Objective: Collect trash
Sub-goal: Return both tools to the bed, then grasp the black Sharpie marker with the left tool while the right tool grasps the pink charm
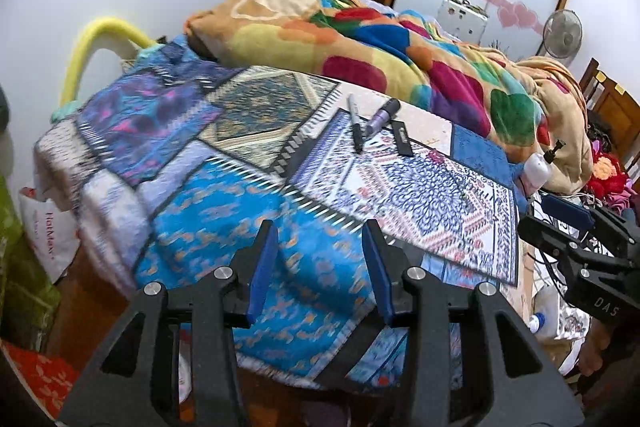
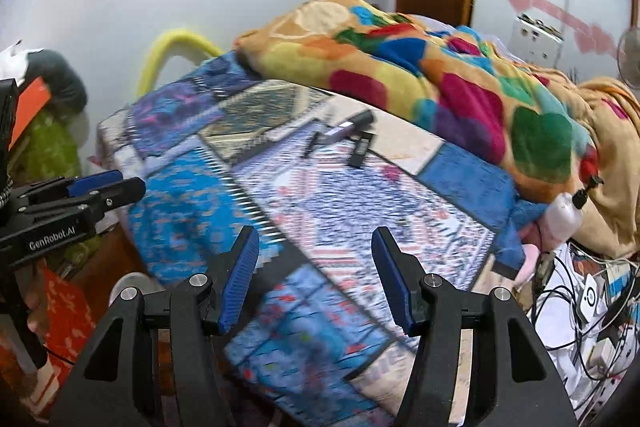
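Observation:
Three small items lie together on the patterned bedspread [image 1: 224, 211]: a thin silver-and-black pen [image 1: 355, 123], a purple marker [image 1: 382, 115] and a flat black strip [image 1: 403, 138]. They also show in the right wrist view, blurred: the pen [image 2: 312, 143], the marker [image 2: 349, 126], the strip [image 2: 361, 148]. My left gripper [image 1: 320, 233] is open and empty over the near edge of the bed, well short of them. My right gripper [image 2: 316, 241] is open and empty, also short of them. Each gripper shows at the edge of the other's view.
A bright multicoloured blanket [image 1: 360, 39] is heaped behind the items. A yellow tube [image 1: 92, 43] arches at the bed's far left. Cables and papers [image 2: 592, 307] clutter the right side. Bags [image 1: 48, 231] sit on the floor at left. A fan [image 1: 562, 33] stands at right.

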`<state>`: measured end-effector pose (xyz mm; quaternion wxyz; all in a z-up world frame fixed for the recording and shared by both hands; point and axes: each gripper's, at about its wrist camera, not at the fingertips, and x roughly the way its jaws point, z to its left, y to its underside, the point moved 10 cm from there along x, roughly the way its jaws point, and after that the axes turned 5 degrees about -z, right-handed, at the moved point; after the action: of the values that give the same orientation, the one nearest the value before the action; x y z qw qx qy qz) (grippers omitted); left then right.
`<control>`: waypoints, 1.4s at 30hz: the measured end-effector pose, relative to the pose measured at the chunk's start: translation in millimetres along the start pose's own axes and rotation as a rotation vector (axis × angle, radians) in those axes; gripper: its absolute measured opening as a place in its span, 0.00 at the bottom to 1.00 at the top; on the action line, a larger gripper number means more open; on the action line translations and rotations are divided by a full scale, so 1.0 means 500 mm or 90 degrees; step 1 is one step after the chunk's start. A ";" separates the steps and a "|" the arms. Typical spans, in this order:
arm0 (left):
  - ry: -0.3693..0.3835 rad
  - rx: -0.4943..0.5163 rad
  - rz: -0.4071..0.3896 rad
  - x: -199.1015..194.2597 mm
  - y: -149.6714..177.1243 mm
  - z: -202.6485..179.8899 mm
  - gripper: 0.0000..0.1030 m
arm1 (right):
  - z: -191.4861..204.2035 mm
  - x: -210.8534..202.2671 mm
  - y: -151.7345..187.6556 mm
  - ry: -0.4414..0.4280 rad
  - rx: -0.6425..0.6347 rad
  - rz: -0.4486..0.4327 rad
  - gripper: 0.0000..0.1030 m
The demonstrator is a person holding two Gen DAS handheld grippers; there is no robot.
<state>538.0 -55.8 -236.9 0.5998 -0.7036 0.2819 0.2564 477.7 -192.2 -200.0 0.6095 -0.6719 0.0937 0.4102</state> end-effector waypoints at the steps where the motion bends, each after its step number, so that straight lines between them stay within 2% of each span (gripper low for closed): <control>1: 0.003 0.003 0.005 0.016 -0.003 -0.007 0.42 | -0.017 0.010 0.000 0.005 0.005 0.003 0.53; 6: 0.008 0.020 0.036 0.115 -0.020 -0.041 0.42 | -0.087 0.066 0.000 0.024 0.023 0.021 0.53; 12: 0.020 0.032 0.071 0.233 -0.036 -0.076 0.42 | -0.143 0.147 0.004 0.008 0.056 0.057 0.53; 17: 0.012 0.062 0.077 0.304 -0.054 -0.094 0.42 | -0.164 0.208 -0.002 0.013 0.033 0.069 0.53; 23: -0.005 0.097 0.058 0.370 -0.085 -0.112 0.42 | -0.180 0.277 -0.021 0.026 -0.008 0.063 0.53; 27: -0.011 0.094 0.045 0.395 -0.102 -0.111 0.39 | -0.188 0.313 -0.025 0.024 -0.011 0.075 0.44; 29: -0.013 0.099 0.044 0.406 -0.104 -0.111 0.23 | -0.187 0.323 -0.026 0.014 -0.003 0.078 0.42; 32: -0.029 0.118 0.045 0.414 -0.100 -0.111 0.12 | -0.184 0.326 -0.030 0.014 -0.015 0.067 0.35; 35: -0.030 0.123 0.045 0.406 -0.094 -0.109 0.11 | -0.177 0.328 -0.032 0.019 -0.032 0.065 0.21; 42: -0.014 0.097 0.072 0.346 -0.038 -0.079 0.11 | -0.153 0.309 -0.016 -0.009 -0.024 0.080 0.20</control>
<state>675.1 -107.8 -338.8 0.6395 -0.6360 0.3332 0.2750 616.0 -200.9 -303.1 0.5701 -0.6733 0.1237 0.4543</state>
